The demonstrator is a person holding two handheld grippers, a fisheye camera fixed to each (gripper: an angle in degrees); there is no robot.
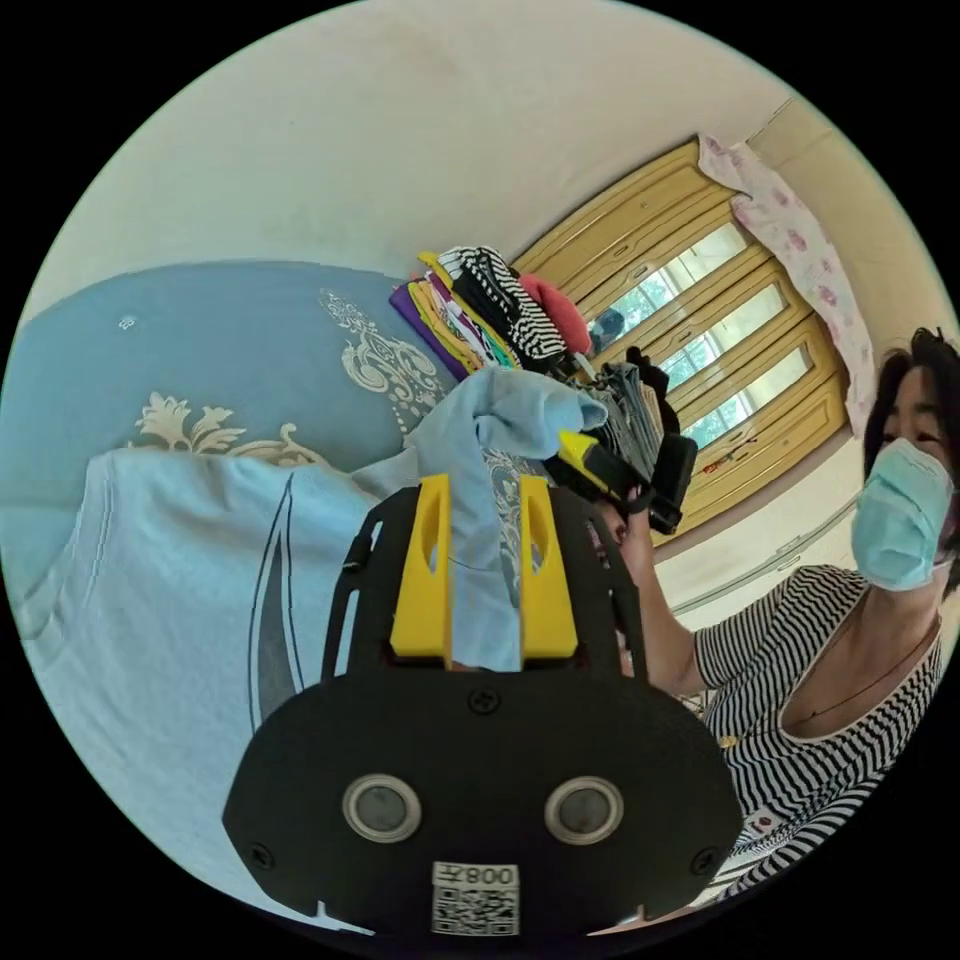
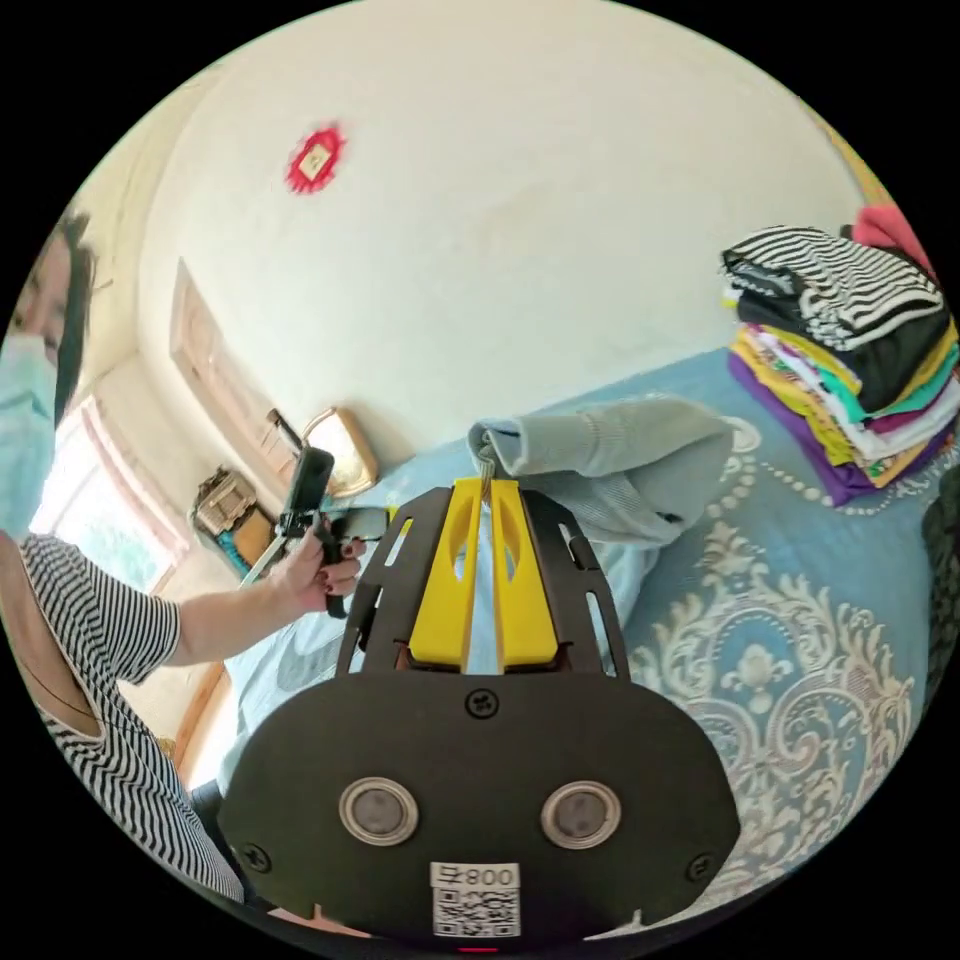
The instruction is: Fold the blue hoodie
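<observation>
Left gripper view, pile: a stack of folded clothes [image 1: 490, 305] sits on the blue patterned bedspread [image 1: 200, 340], striped black-and-white garment on top, then yellow, purple and pink layers.
Left gripper view, hoodie: the light blue hoodie [image 1: 170, 600] lies spread on the bedspread, with one part lifted up toward the camera.
Left gripper view, left gripper [image 1: 485, 520]: its two yellow jaws stand close together with a band of the hoodie's cloth pinched between them; the cloth runs the whole length of the jaws.
Left gripper view, right gripper [image 1: 600, 465]: seen just beyond, black with a yellow jaw, at the raised fold of the hoodie; whether its jaws are pressed together cannot be told from here.
Left gripper view, person: a hand [image 1: 625, 535] grips the right gripper's handle, forearm bent upward; a striped top and a face mask show at the right edge.
Left gripper view, background: wooden window frames [image 1: 720, 340] and a pale wall.

Right gripper view, right gripper [image 2: 487, 495]: yellow jaws almost pressed together, pinching the edge of a grey-blue ribbed part of the hoodie [image 2: 610, 450] at their tips; the cloth drapes away to the right above the bedspread [image 2: 800, 620].
Right gripper view, pile: the stack of folded clothes [image 2: 850, 350] stands at the right, well apart from the lifted cloth.
Right gripper view, person: a hand [image 2: 315, 575] is wrapped round a black handle, arm stretched out from a striped sleeve.
</observation>
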